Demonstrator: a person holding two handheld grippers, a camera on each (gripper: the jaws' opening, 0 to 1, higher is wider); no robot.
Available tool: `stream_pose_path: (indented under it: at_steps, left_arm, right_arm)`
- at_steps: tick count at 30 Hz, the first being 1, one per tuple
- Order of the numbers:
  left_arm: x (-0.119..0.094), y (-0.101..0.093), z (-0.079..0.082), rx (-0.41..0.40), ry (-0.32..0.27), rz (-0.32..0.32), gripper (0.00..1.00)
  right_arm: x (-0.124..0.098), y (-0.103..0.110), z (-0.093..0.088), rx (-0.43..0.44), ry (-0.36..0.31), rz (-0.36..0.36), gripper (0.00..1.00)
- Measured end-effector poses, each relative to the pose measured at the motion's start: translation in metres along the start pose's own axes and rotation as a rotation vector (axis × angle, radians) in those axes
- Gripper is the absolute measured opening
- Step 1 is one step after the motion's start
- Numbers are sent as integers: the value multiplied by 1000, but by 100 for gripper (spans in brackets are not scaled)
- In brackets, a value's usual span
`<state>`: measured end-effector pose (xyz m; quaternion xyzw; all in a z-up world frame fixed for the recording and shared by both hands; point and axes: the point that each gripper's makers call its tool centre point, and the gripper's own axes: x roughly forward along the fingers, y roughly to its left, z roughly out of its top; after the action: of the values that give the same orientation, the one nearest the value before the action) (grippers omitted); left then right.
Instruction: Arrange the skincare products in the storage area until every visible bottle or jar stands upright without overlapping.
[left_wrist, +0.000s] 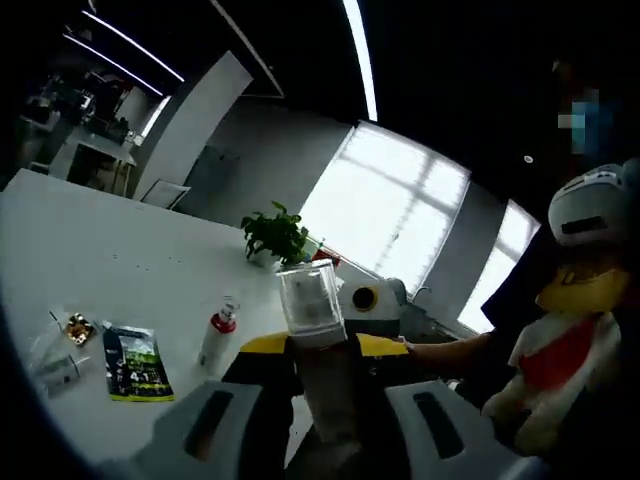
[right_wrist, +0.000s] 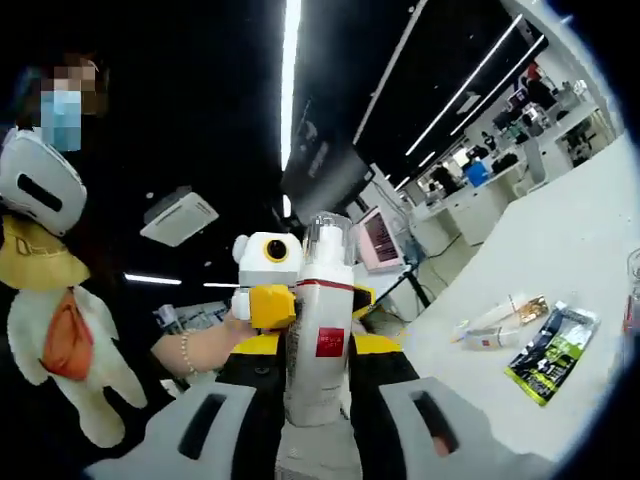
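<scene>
In the left gripper view, your left gripper covers the lower body of the clear-capped bottle held between its jaws, so you cannot tell its colour or label. The dark green printed sachet bears lettering too small to read, and the small items beside it at the table's near edge are too blurred to identify. In the right gripper view, your right gripper hides the base of the white bottle with a red label; the label text is illegible. A clear, red-marked object is cut off by the right edge.
</scene>
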<state>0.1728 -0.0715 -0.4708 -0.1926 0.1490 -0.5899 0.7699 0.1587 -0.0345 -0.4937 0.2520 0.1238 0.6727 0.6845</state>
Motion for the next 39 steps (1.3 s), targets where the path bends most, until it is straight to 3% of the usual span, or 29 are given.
stream_pose_path:
  at_steps: [2, 4, 8, 13, 17, 21, 24, 28, 33, 35, 37, 39]
  left_arm:
    - [-2, -11, 8, 21, -5, -72, 16]
    - [-1, -22, 14, 40, -18, -118, 16]
    - [-1, -17, 17, 55, -8, -97, 16]
    - [0, 0, 13, 78, 4, 2, 16]
    - [2, 16, 24, 39, -100, 89, 17]
    - [5, 31, 28, 6, -157, 196, 17]
    - [7, 41, 26, 16, -166, 283, 17]
    - [10, 51, 24, 34, -155, 399, 17]
    - [6, 64, 25, -24, -213, 534, 16]
    - [7, 65, 22, -14, -213, 585, 16]
    - [7, 64, 18, 10, -193, 609, 16]
    - [8, 61, 14, 8, -171, 593, 16]
  right_arm:
    - [2, 16, 4, 5, 2, 86, 23]
    - [4, 26, 8, 23, -11, 113, 21]
    - [7, 22, 13, -58, -20, 28, 21]
    - [3, -3, 14, -211, 52, -161, 20]
    - [2, -14, 23, -241, 41, -265, 20]
    - [-8, -39, 36, -271, 17, -447, 20]
    - [-14, -55, 35, -372, 69, -581, 20]
    - [-15, -66, 32, -501, 132, -695, 21]
    - [-16, -71, 29, -530, 129, -805, 21]
    - [-16, -73, 26, -626, 167, -845, 21]
    - [-15, -73, 21, -671, 216, -835, 22]
    - [-16, -73, 16, -648, 234, -807, 22]
